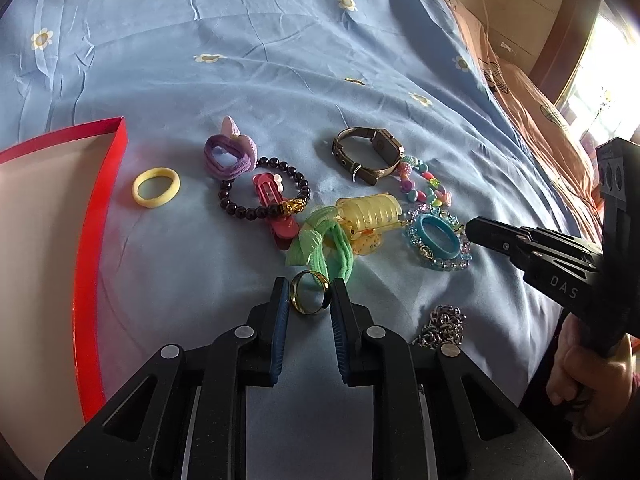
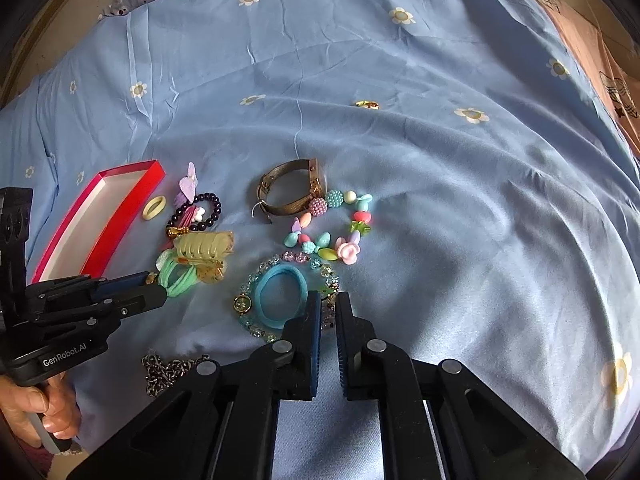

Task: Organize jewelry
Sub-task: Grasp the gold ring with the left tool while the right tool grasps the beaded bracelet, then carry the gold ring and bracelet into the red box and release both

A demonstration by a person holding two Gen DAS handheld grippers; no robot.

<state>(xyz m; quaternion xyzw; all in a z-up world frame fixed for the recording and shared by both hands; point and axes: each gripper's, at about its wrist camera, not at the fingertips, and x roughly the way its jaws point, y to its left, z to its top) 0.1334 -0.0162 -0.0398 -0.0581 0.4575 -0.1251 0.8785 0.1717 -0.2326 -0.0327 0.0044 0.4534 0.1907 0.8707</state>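
Jewelry lies scattered on a blue bedsheet. My left gripper [image 1: 308,294] is shut on a gold ring [image 1: 309,293], held upright between the pads just above the sheet, next to a green hair tie [image 1: 328,256]. My right gripper [image 2: 329,300] has its jaws a narrow gap apart around the edge of a clear blue bead bracelet [image 2: 256,276] that rings a blue hair tie [image 2: 280,294]; I cannot tell if it grips. The red box [image 1: 92,240] stands at the left. It also shows in the right wrist view [image 2: 120,208].
Also on the sheet: a yellow hair tie [image 1: 156,187], purple scrunchie [image 1: 229,157], dark bead bracelet [image 1: 264,192], pink clip [image 1: 272,208], yellow claw clip [image 1: 368,212], bronze watch [image 1: 368,152], pastel bead bracelet [image 2: 332,228], steel chain [image 1: 444,324], small gold piece [image 2: 367,104]. A pink quilt [image 1: 532,92] lies right.
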